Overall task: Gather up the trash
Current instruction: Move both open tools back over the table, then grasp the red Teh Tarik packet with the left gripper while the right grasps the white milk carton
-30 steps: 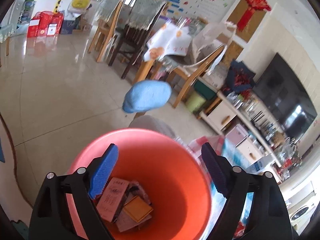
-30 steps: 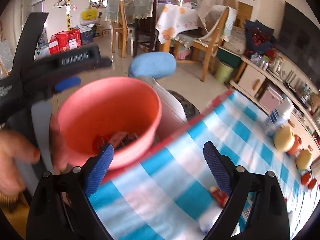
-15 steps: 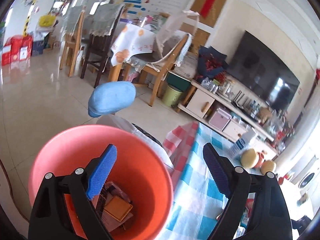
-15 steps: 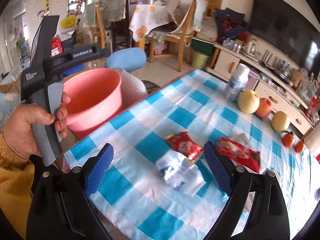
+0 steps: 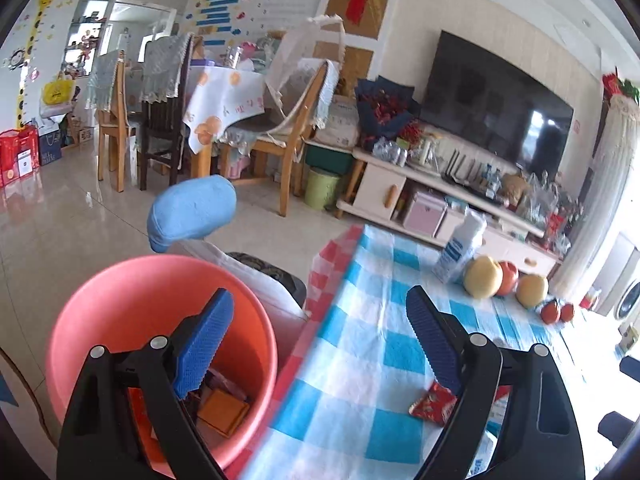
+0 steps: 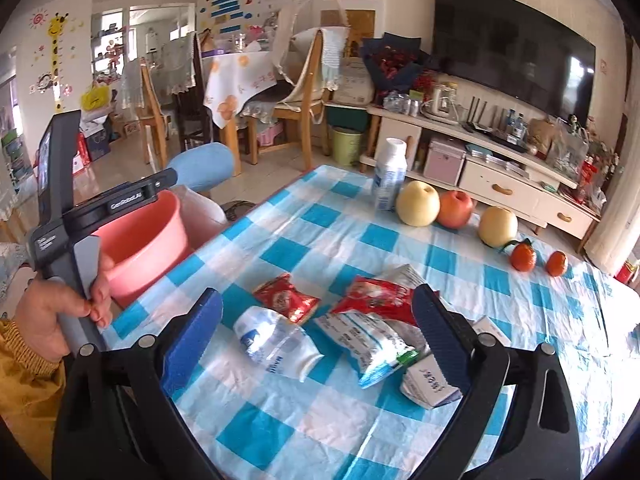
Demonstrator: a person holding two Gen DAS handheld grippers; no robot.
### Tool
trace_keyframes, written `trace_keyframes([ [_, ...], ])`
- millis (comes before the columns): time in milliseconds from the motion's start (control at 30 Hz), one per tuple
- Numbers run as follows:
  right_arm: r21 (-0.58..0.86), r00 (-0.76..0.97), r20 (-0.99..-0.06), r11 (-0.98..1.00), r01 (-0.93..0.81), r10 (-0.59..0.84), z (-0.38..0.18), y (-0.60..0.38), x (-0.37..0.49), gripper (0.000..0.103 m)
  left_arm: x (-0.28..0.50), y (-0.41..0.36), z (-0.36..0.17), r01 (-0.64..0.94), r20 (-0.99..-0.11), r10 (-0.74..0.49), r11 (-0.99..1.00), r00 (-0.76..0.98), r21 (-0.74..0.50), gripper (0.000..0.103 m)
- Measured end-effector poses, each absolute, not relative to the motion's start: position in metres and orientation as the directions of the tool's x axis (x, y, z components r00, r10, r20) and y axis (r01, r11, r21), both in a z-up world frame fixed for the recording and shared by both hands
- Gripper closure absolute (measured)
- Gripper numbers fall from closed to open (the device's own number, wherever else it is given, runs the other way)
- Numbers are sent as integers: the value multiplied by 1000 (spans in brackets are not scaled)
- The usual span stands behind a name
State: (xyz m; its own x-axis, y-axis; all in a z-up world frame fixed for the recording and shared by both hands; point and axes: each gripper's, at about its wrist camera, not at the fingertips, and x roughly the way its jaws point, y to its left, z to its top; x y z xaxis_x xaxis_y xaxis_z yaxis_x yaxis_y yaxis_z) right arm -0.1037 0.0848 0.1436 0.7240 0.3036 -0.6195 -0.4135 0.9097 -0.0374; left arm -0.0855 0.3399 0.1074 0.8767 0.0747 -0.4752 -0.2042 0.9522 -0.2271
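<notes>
A pink bucket (image 5: 132,296) beside the table's left end holds boxes and wrappers; it also shows in the right wrist view (image 6: 148,236). On the blue checked tablecloth (image 6: 304,244) lie a crushed clear bottle (image 6: 276,344), red wrappers (image 6: 286,298) (image 6: 376,294), a white-blue pouch (image 6: 368,346) and a small carton (image 6: 430,380). My left gripper (image 5: 320,344) is open and empty, over the bucket's rim and the table edge; a red wrapper (image 5: 432,402) lies by its right finger. My right gripper (image 6: 318,336) is open and empty, above the trash pile.
A white bottle (image 6: 388,172), three large fruits (image 6: 418,204) and two small oranges (image 6: 524,258) stand at the table's far side. A blue chair back (image 5: 192,210) rises behind the bucket. Dining chairs, a TV cabinet and a green bin (image 5: 322,188) stand beyond.
Both grippers have swung right, from the bucket toward the table. The right view now faces the trash pile; the left view now takes in the table edge. Both stay open.
</notes>
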Motion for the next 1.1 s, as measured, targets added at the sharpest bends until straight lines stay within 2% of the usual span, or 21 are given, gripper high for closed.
trace_keyframes([
  [67, -32, 719, -627, 913, -407, 299, 141, 79, -102, 4, -86, 330, 106, -187, -470, 68, 959, 880, -212, 15],
  [100, -23, 714, -632, 913, -406, 302, 141, 76, -101, 4, -86, 324, 106, -184, -470, 72, 963, 880, -196, 9],
  [133, -16, 709, -637, 915, -403, 301, 141, 73, -100, 4, -87, 319, 106, -180, -468, 75, 966, 881, -185, 8],
  [600, 49, 680, -679, 942, -331, 275, 133, 16, -90, 4, -99, 236, 99, -57, -482, 28, 997, 876, -45, 8],
  [767, 25, 670, -709, 956, -291, 222, 128, -4, -88, 4, -106, 207, 97, 1, -487, -1, 1000, 873, 0, 8],
  [967, 97, 628, -745, 968, -229, 224, 116, -35, -85, 4, -115, 179, 91, 54, -502, -32, 998, 864, 29, 8],
  [1100, 124, 657, -727, 980, -157, 197, 116, -57, -85, 4, -117, 163, 87, 83, -519, -39, 995, 854, 62, 8],
])
